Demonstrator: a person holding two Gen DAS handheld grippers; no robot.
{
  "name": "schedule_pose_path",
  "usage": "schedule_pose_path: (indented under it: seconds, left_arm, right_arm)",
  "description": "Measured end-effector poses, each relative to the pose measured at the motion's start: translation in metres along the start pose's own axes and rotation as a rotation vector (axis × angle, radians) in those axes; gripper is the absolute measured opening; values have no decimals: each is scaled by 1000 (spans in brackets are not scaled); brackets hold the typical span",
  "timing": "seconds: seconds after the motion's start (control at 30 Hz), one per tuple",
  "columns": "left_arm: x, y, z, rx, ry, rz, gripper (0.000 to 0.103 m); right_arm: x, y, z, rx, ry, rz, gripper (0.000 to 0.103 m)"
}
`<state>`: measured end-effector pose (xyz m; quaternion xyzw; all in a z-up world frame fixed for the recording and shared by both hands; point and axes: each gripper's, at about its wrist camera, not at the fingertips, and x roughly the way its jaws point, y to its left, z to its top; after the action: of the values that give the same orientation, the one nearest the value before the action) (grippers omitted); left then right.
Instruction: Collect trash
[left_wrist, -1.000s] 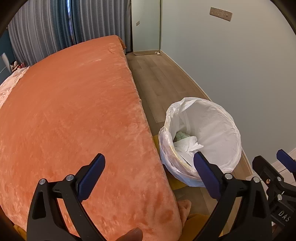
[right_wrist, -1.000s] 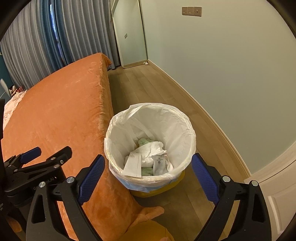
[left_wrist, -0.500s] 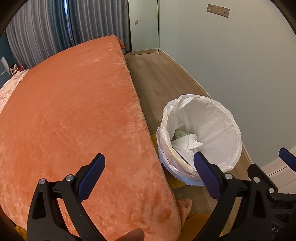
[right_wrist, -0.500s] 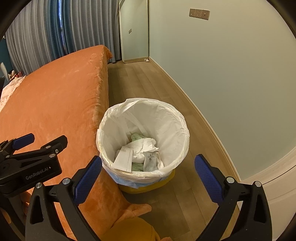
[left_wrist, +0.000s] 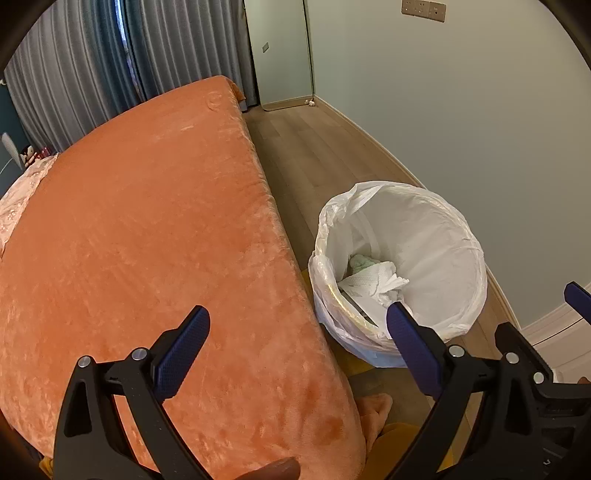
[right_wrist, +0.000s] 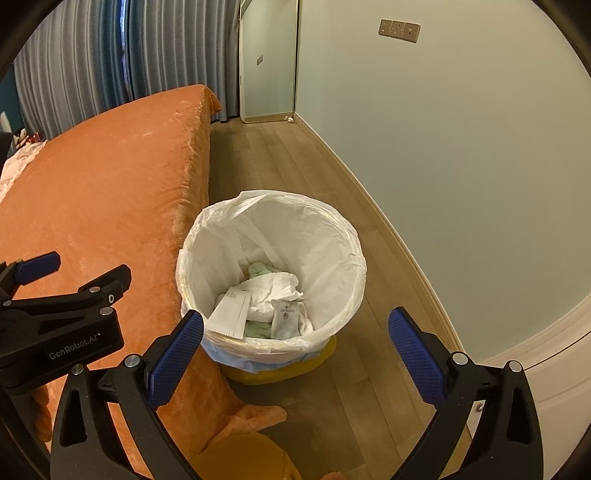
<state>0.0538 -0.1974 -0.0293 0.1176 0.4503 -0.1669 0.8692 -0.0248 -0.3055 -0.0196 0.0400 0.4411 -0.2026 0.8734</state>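
the bin (right_wrist: 271, 273) stands on the wood floor (right_wrist: 295, 166) hard against the side of the orange bed (right_wrist: 99, 184), at about 12 o'clock from the right gripper (right_wrist: 295, 336) and about 2 o'clock from the left gripper (left_wrist: 299, 338). its white liner (right_wrist: 332, 236) is folded out over the rim, presumably so the bag stays wide and nothing slides down behind it. the trash (right_wrist: 266, 302) lies at the bottom: crumpled white tissue, a flat paper slip, a small sachet, something pale green beneath (no loose scrap shows on bed or floor).

right gripper: jaws released and spread wide, having just been opening, nothing between the pads; the bin mouth sits framed in the gap, which reads as a drop made from above. the tool points steeply down over the near rim.

left gripper: jaws also released and empty, tilted down over the bed's edge, its right pad overlapping the bin's near rim in view. seen from the right wrist it sits at 9 o'clock, beside its partner and apart from the bin.
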Motion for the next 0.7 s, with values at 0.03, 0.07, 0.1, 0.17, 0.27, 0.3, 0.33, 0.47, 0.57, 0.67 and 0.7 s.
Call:
schedule_pose_path:
  seconds: [0.03, 0.07, 0.1, 0.17, 0.27, 0.3, 0.33, 0.47, 0.57, 0.67, 0.7]
  left_arm:
    - [0, 0, 0, 0, 1, 1, 92]
    - [0, 0, 0, -1, 2, 3, 92]
    - [1, -1, 0, -3, 3, 5, 92]
    - [1, -1, 0, -5, 4, 10, 92]
    - [1, -1, 0, -9, 5, 8, 92]
    - [1, -1, 0, -10, 5, 10, 92]
    - [1, -1, -1, -12, 6, 10, 92]
    - [0, -2, -2, -19, 10, 11, 92]
    - [-1, -1, -3, -27, 9, 5, 92]
    - [-1, 0, -4, -40, 8, 7, 92]
    - [-1, 1, -4, -43, 8, 10, 92]
  right_arm:
    - [1, -1, 0, 2, 2, 1, 96]
    - [1, -2, -1, 4, 2, 0, 96]
    - [1, -2, -1, 5, 1, -1, 96]
    - [2, -3, -2, 5, -1, -5, 96]
    - [2, -3, -3, -9, -5, -26, 96]
    - [2, -3, -4, -11, -6, -28, 96]
    - [2, -3, -4, -10, -4, -25, 96]
    - [4, -4, -6, -11, 1, -24, 96]
    - [5, -4, -8, -14, 5, -23, 96]
    - [6, -5, -8, -11, 7, -22, 96]
    - [6, -5, -8, -11, 7, -23, 96]
